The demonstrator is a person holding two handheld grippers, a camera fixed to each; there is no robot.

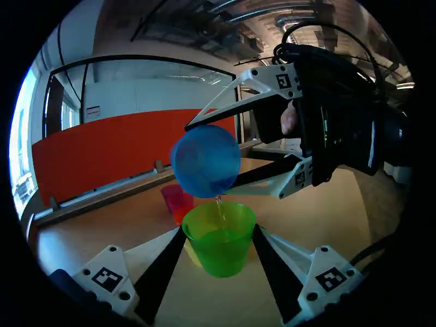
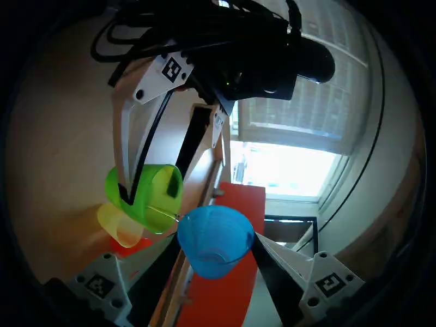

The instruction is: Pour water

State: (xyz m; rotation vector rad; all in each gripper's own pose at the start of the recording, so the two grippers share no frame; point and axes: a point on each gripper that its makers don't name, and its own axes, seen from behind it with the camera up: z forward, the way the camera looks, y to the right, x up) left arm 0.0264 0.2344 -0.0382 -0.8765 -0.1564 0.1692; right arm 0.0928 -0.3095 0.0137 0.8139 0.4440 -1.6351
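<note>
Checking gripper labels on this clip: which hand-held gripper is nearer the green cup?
Left. The left hand-held gripper clamps the green cup between its fingers; the right hand-held gripper holds the tilted blue cup just above it.

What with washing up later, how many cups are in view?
4: blue cup tilted in the right gripper, green cup in the left gripper, red cup and yellow cup behind it.

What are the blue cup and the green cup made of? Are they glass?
Both look like plastic, probably not glass. The blue cup is thin-walled, smooth and a bit shiny, and light glows through its tinted side. The green cup looks the same: see-through colour, thin rim, soft shine. Looks alone can't make it certain.
</note>
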